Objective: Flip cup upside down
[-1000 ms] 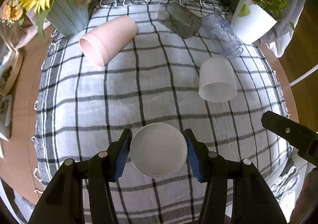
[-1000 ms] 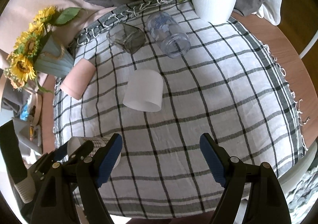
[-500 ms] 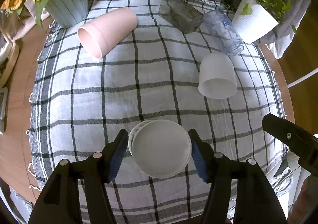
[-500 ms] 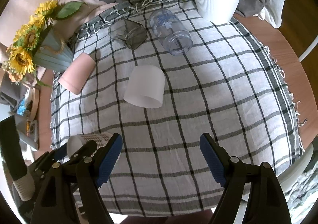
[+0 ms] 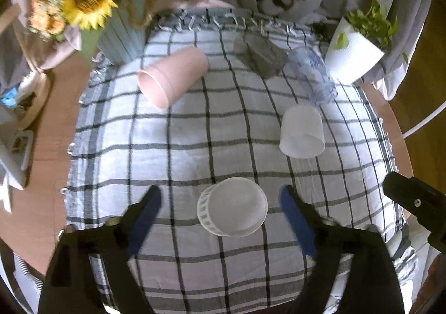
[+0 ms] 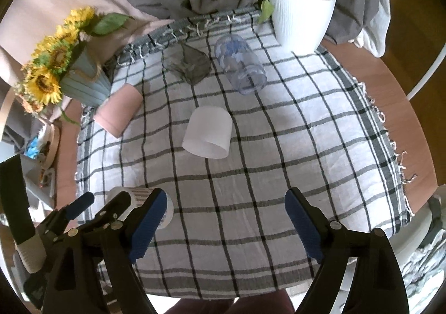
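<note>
White ribbed plastic cup (image 5: 232, 206) upside down on the near checked cloth (image 5: 195, 133).
Left tongs (image 5: 220, 205) spread, seemingly clear of it; right tongs (image 6: 225, 213) spread, empty.

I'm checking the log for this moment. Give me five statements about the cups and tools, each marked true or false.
1. The left tool is open, its fingers clear of the white patterned cup. True.
2. The white patterned cup lies on its side. False: it stands base up on the checked cloth.
3. The right tool holds the frosted cup. False: it is open and empty.
4. The pink cup lies on its side. True.
5. The clear printed cup stands upright. False: it lies on its side.
</note>
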### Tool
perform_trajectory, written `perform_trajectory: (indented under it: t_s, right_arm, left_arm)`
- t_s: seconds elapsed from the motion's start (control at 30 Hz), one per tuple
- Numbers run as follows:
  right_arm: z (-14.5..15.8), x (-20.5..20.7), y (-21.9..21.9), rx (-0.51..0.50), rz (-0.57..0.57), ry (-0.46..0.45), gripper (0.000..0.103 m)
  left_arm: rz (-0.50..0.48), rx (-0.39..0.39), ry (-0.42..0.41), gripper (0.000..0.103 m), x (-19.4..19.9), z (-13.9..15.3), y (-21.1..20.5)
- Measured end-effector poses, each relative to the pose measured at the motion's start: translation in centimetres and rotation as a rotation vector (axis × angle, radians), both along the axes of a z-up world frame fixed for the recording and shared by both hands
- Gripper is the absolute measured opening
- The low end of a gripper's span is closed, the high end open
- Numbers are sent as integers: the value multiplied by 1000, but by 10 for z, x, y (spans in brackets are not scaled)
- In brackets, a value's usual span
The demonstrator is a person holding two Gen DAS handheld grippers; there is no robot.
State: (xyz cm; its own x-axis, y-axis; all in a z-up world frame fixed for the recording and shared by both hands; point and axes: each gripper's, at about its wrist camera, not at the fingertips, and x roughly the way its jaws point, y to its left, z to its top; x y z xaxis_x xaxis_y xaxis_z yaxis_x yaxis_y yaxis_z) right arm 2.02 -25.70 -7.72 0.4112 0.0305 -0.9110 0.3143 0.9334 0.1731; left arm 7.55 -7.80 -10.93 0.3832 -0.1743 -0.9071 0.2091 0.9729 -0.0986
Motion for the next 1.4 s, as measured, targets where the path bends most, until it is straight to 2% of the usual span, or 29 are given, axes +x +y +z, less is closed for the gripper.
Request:
perform_trajectory:
  t_s: [0.23, 0.3, 0.5, 0.77, 0.93, 1.07, 1.4]
  right_arm:
    - [31, -24, 8, -22, 21, -85, 90]
    - [38, -30, 11, -25, 32, -108, 90]
    - [61, -54, 21, -58, 45, -200, 94]
    - [73, -84, 28, -114, 18, -295, 94]
    - [70, -95, 39, -131, 62, -307, 96]
    - [71, -100, 43, -119, 87, -316, 99]
    - [71, -105, 53, -119, 105, -323, 102]
  left_arm:
    - [46, 11, -110, 94, -28, 33, 14]
    - [63, 12, -128, 102, -36, 39, 19]
    - [128, 38, -206, 103, -61, 60, 31]
    - [224, 92, -278, 103, -93, 72, 51]
    - [249, 134, -313, 103, -110, 76, 57]
    - [235, 95, -296, 103, -121, 78, 60]
    - [271, 105, -338, 103, -129, 88, 66]
